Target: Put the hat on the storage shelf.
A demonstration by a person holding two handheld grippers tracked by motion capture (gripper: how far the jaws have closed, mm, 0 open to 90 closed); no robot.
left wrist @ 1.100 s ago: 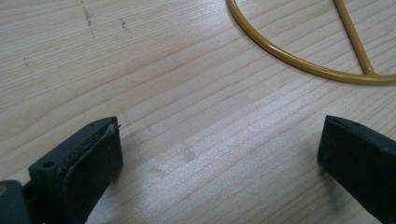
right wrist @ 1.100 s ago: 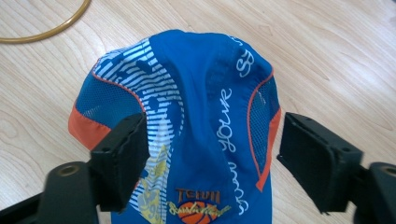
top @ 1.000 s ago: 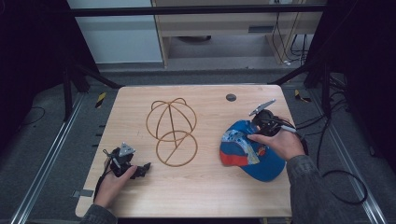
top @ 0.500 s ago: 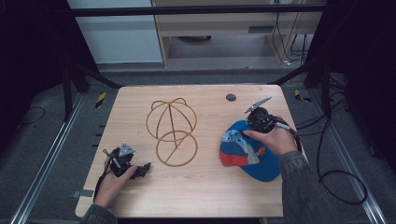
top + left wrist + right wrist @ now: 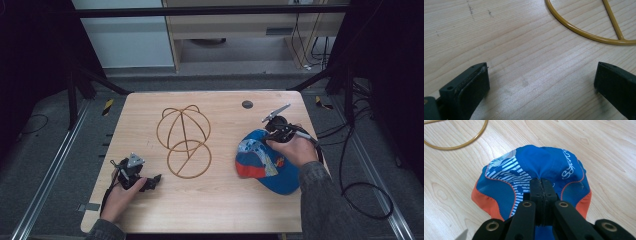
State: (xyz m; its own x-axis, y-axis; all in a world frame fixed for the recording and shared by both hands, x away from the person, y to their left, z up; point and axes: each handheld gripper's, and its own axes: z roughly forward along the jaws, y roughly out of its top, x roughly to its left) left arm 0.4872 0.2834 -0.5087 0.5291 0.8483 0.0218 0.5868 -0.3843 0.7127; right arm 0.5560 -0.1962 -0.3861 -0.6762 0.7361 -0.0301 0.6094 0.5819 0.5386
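Right gripper view shows the right claw with its black jaws pressed together on a pinch of fabric at the crown of the blue, orange-edged fabric cap with white stripes; the cloth puckers toward the pads. Those jaws have just been closing, and a second ago they stood apart over the cap, so the grasp now looks made and a lift toward the rack seems the likely next step. In the high view the right hand lies over the cap's far right side, and the cap rests flat on the pale wooden table, right of the gold wire dome-shaped hat rack. The left claw stands spread and empty, low over bare wood near the rack's base ring.
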